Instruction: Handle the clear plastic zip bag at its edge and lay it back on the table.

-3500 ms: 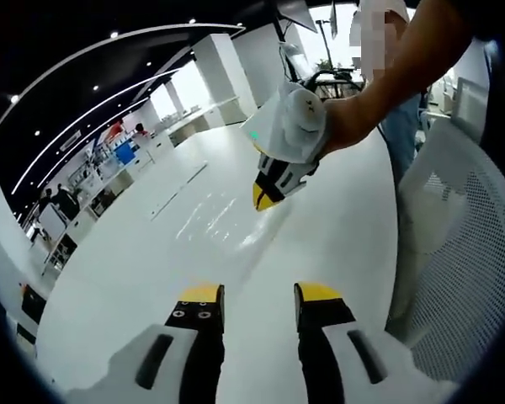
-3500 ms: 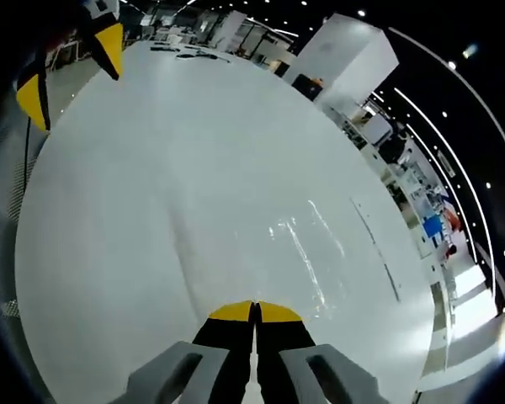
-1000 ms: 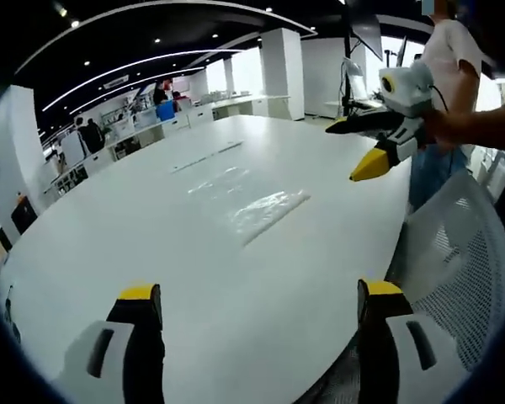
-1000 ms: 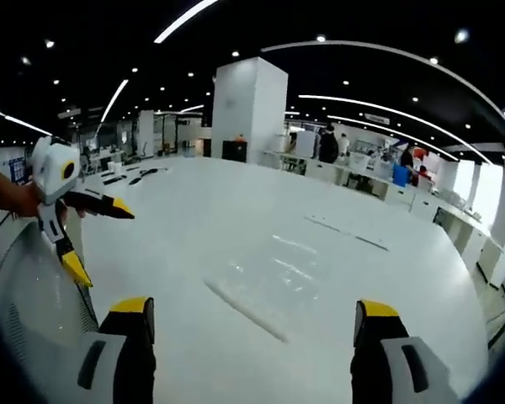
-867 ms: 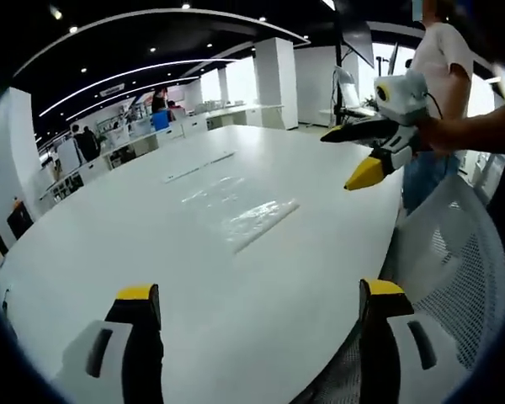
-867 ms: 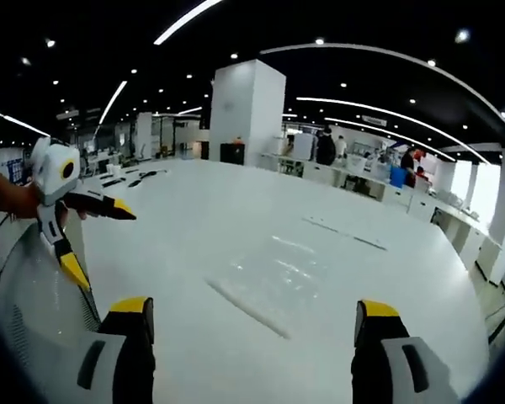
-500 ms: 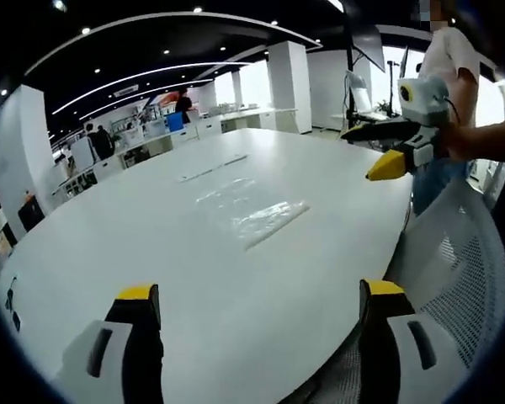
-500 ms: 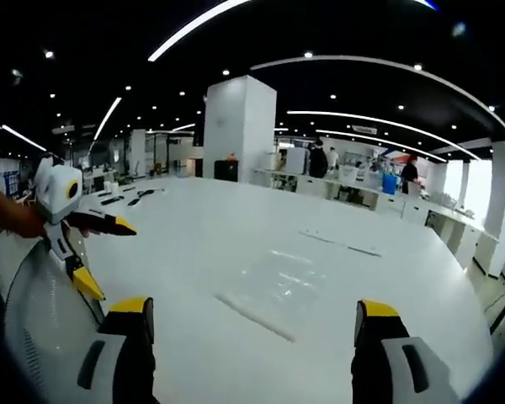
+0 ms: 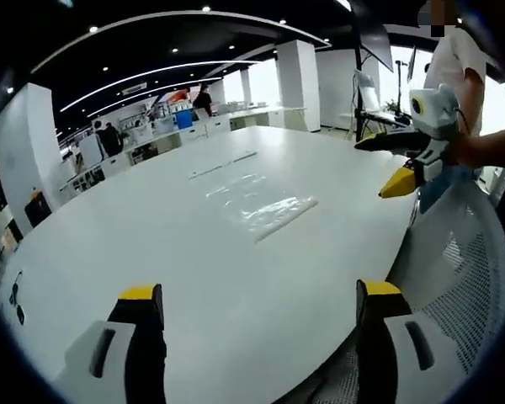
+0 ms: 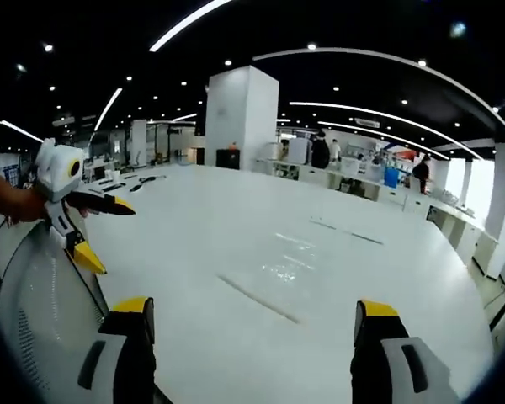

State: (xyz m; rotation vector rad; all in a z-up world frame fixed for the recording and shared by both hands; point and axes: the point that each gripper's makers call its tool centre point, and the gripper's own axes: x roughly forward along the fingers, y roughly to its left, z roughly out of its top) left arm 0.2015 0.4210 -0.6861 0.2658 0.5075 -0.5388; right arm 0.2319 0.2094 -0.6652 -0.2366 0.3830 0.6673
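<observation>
The clear plastic zip bag lies flat on the white table, toward the middle of the top and well apart from both grippers; in the right gripper view the same bag shows as a glossy patch with a straight ridge along its near edge. No jaw touches it. The left gripper is held above the near table edge with its yellow-tipped jaws spread wide apart and nothing between them. The right gripper is likewise held with its jaws wide apart and nothing between them. In the left gripper view the right gripper appears at the right, in a hand, over the table's right rim, its two jaws splayed. In the right gripper view the left gripper appears at the left, also splayed, near the table's left rim. The table surface between the bag and the near edge is bare white, giving open room on every side of the bag. A thin strip lies on the table beyond the bag, apart from it. A white mesh chair back stands just beside the table's near curved edge. Beyond the far edge stand a white column, rows of desks and several people, too small to detail.
</observation>
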